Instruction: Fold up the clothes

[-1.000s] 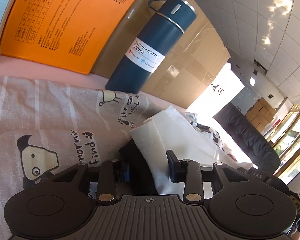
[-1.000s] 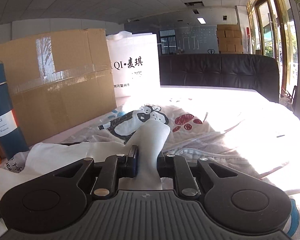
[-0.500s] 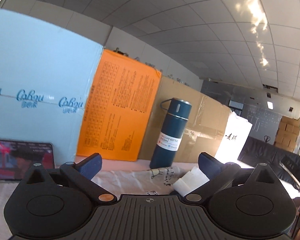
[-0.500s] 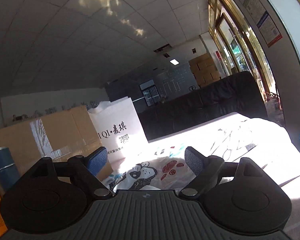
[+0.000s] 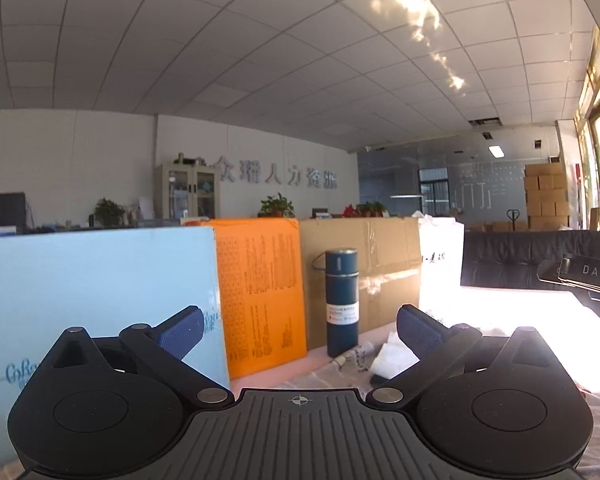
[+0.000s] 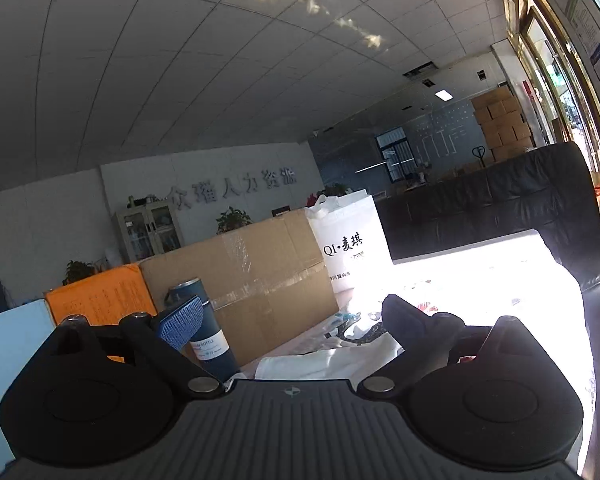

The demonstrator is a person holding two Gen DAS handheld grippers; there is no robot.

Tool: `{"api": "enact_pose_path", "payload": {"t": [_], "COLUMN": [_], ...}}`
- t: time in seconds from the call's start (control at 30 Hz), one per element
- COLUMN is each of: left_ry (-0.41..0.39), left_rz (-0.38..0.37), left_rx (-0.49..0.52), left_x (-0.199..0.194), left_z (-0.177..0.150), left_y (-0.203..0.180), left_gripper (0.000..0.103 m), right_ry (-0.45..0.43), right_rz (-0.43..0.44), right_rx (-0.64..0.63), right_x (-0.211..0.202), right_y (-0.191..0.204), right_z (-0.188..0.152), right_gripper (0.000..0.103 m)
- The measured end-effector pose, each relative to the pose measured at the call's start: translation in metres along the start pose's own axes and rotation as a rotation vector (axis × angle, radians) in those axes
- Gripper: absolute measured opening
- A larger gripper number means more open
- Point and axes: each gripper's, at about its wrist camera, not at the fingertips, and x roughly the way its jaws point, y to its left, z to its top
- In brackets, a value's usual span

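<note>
Ceiling tiles fill the upper half of both my views, with an office wall of grey lettering behind. Propped along the far edge of the table stand a pale blue board (image 5: 100, 292), an orange board (image 5: 260, 292), a cardboard box (image 5: 380, 264) and a white bag (image 6: 352, 248), with a dark blue bottle (image 5: 341, 304) upright before the box.

My left gripper (image 5: 298, 330) has its jaws spread wide, gripping nothing; my right gripper (image 6: 290, 320) is likewise splayed and empty.

Only my left view shows the blue board whole, and a folded white corner of the clothes (image 5: 392, 356) at four o'clock from the bottle. My right view alone shows the white garment (image 6: 324, 364) lying flat just under my jaws, with printed cloth beyond it at one o'clock, washed out by sunlight.
</note>
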Motion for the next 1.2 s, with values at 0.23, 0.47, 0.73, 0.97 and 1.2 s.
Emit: {"api": "enact_pose_path", "payload": {"t": [0.23,0.47,0.73,0.97,1.2], "left_ry": [0.152,0.007,-0.034,-0.036,-0.044], "left_rz": [-0.104,-0.114,-0.090,-0.112,-0.118], "left_rx": [0.007,0.049,-0.121,-0.070,-0.045], "left_x": [0.022,0.040,0.040,0.037,0.036], "left_z": [-0.047,-0.090,-0.099,-0.102,-0.103], "left_y": [-0.010,-0.025,0.003,-0.003,-0.007], "left_gripper": [0.103,0.103,0.103,0.103,0.103], "right_ry": [0.203,0.173,-0.039,-0.052,-0.036], "right_rz": [-0.087,-0.245,-0.398,-0.354,-0.356], "right_rx": [0.029,-0.088,-0.184,-0.238,-0.267], "right_x": [-0.037,-0.040,-0.020,-0.018,-0.017], "right_y": [0.011,0.039,0.062,0.071,0.076], "right_z": [-0.042,-0.088,-0.110,-0.123,-0.132], "right_gripper": [0.097,0.097,0.098,0.103,0.103]}}
